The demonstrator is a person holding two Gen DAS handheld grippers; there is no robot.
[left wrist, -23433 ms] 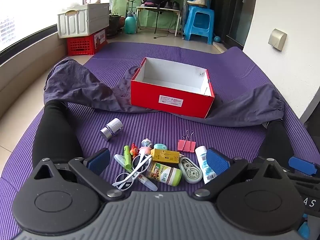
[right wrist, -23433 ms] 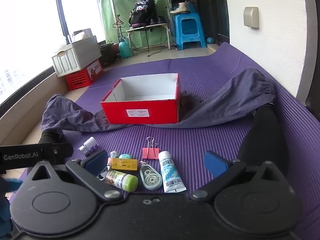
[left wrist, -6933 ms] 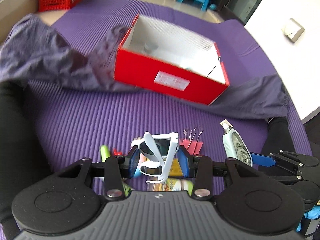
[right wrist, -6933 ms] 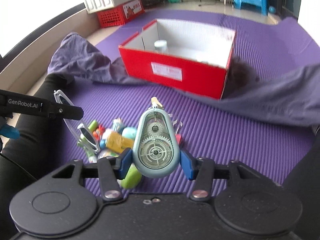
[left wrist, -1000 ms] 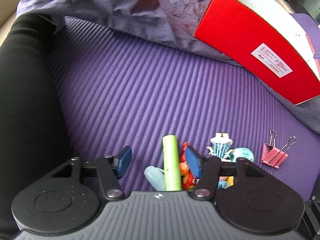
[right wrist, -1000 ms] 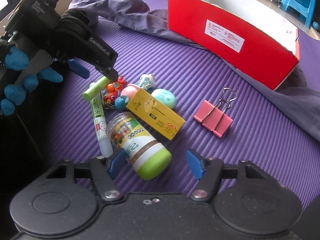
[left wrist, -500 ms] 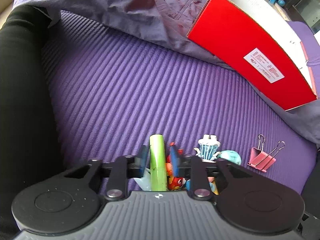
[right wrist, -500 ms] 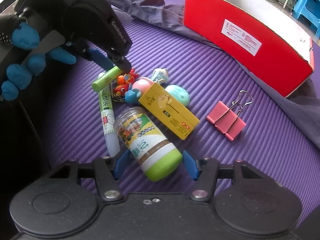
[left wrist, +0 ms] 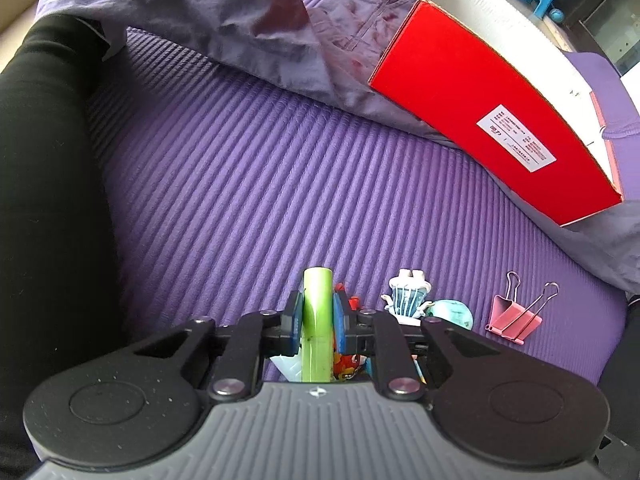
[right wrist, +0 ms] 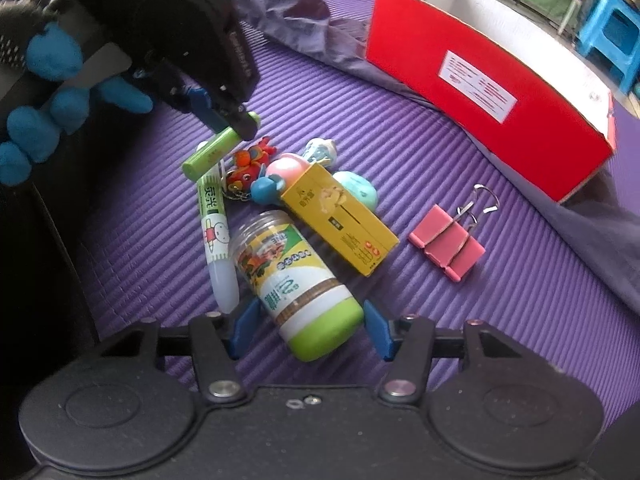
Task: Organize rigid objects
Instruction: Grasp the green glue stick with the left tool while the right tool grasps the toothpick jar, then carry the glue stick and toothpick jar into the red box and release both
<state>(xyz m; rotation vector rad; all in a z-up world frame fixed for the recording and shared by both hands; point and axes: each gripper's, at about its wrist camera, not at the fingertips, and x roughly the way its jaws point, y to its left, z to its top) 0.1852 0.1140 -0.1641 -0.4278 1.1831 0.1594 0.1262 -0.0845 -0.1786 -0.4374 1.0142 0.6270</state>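
My left gripper (left wrist: 317, 312) is shut on a green tube (left wrist: 317, 320), which the right wrist view (right wrist: 218, 148) shows lifted at one end over the pile. My right gripper (right wrist: 306, 326) has its jaws around a green-capped jar (right wrist: 296, 284) that lies on the purple mat; its blue pads (right wrist: 374, 330) stand close to the jar's sides. The red box (right wrist: 480, 80) stands open beyond the pile, also in the left wrist view (left wrist: 492, 120). A yellow carton (right wrist: 340, 216), a white pen (right wrist: 214, 224), a red toy (right wrist: 250, 160) and a pink binder clip (right wrist: 448, 248) lie on the mat.
A purple-grey cloth (left wrist: 240, 28) lies bunched left of and under the box. A black-clad leg (left wrist: 48, 200) lies along the left of the mat. A blue stool (right wrist: 612, 32) stands behind the box. A teal round object (right wrist: 358, 192) sits by the carton.
My left gripper has closed on the green tube and raised it. My right gripper has moved forward so the jar sits between its narrowing jaws.
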